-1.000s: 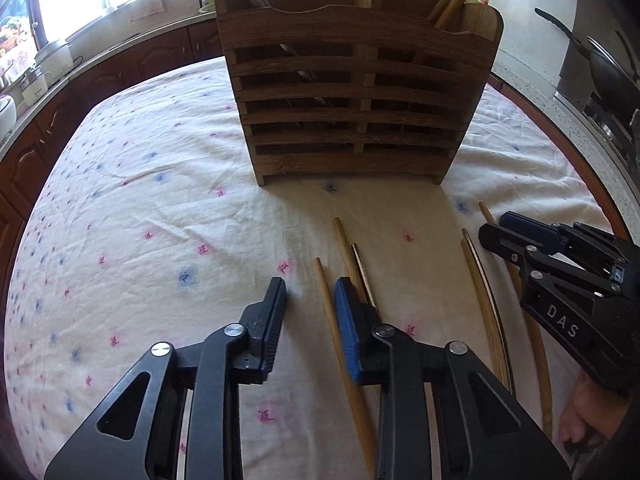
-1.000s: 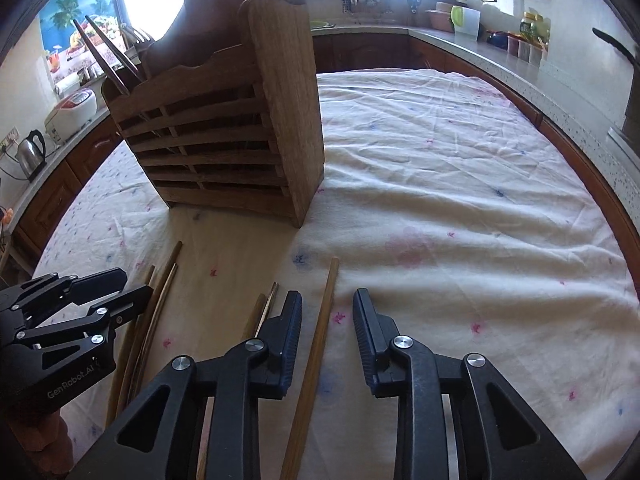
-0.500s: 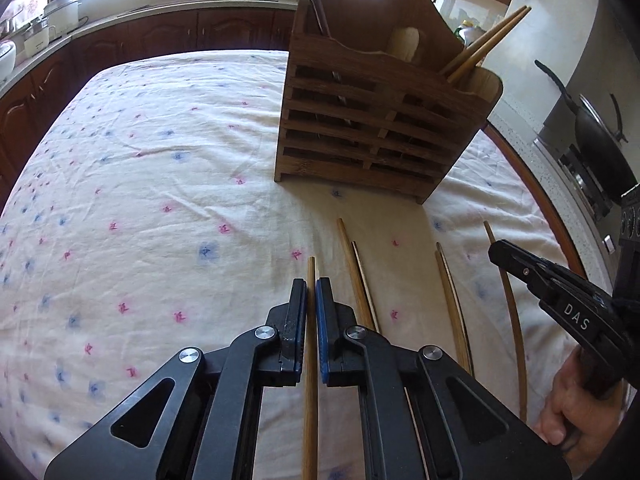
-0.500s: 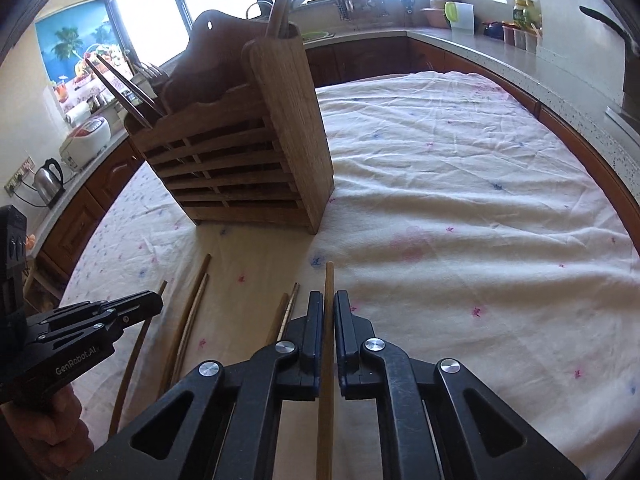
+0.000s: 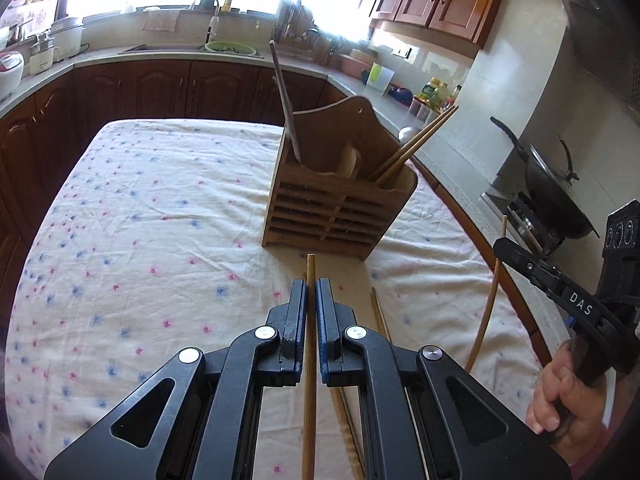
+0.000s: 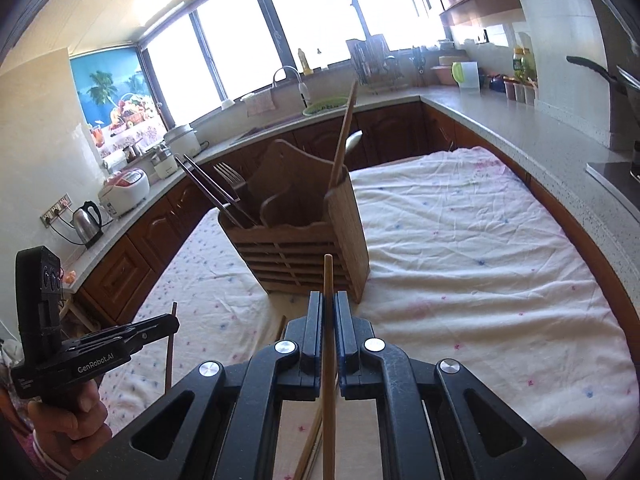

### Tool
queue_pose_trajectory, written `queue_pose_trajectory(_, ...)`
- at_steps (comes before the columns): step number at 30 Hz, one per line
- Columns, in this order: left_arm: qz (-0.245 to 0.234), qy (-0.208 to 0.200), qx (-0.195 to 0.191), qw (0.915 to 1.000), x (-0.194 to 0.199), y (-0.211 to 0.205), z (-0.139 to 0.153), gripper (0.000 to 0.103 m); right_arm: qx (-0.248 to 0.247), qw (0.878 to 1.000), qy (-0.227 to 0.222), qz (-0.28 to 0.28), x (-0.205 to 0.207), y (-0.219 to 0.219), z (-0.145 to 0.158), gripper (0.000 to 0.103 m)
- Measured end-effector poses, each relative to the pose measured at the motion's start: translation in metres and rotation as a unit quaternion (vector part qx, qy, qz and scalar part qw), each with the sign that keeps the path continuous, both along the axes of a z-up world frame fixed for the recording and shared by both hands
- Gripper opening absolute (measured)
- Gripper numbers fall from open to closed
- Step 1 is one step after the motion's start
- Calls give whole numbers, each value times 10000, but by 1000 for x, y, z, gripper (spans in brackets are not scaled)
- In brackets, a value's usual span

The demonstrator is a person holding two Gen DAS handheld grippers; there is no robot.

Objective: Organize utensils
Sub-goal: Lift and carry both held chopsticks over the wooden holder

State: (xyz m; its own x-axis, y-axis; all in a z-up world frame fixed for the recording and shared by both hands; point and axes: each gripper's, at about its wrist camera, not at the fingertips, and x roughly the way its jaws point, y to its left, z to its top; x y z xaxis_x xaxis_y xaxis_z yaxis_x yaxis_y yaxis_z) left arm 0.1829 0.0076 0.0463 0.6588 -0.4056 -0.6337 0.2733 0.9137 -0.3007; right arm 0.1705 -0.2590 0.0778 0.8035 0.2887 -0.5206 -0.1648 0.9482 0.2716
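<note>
Big kitchen, dark wood cabinets (image 5: 132, 88) all round, sink under the bright windows behind the holder. The table (image 5: 132, 216) wears a wrinkly white cloth with little pink and blue flowers. On it sits the slatted wooden holder (image 5: 340, 216), upright, with chopsticks and a fork poking out. In front of the holder, a few loose chopsticks (image 5: 378, 316) lie on the cloth. Left gripper (image 5: 311, 320) is pinched tight on one pale chopstick (image 5: 310, 276), raised off the cloth, pointing at the holder. Right gripper (image 6: 329, 320) is clamped on another one (image 6: 328, 276).
</note>
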Motion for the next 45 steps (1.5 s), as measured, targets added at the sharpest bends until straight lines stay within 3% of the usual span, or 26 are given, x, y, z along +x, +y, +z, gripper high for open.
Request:
queue_pose_trajectory(11, -26, -569, -215, 9981, -19, 11, 45, 4, 33, 9975, -704, -23, -23, -1, 50, 5)
queue_pose_trajectory(32, 146, -971, -277, 9948, -16, 16, 76, 4, 123, 9957, -914, -74, -16, -8, 66, 5)
queue_pose_trajectory(38, 214, -1318, -285, 9906, -3, 17, 102, 4, 217, 9934, -1121, -126, -5, -12, 81, 5)
queue_pose_trajectory(45, 395, -1948, -360, 9794, 23, 15, 146, 4, 259, 9866, -1590, -252, 21, -13, 114, 5)
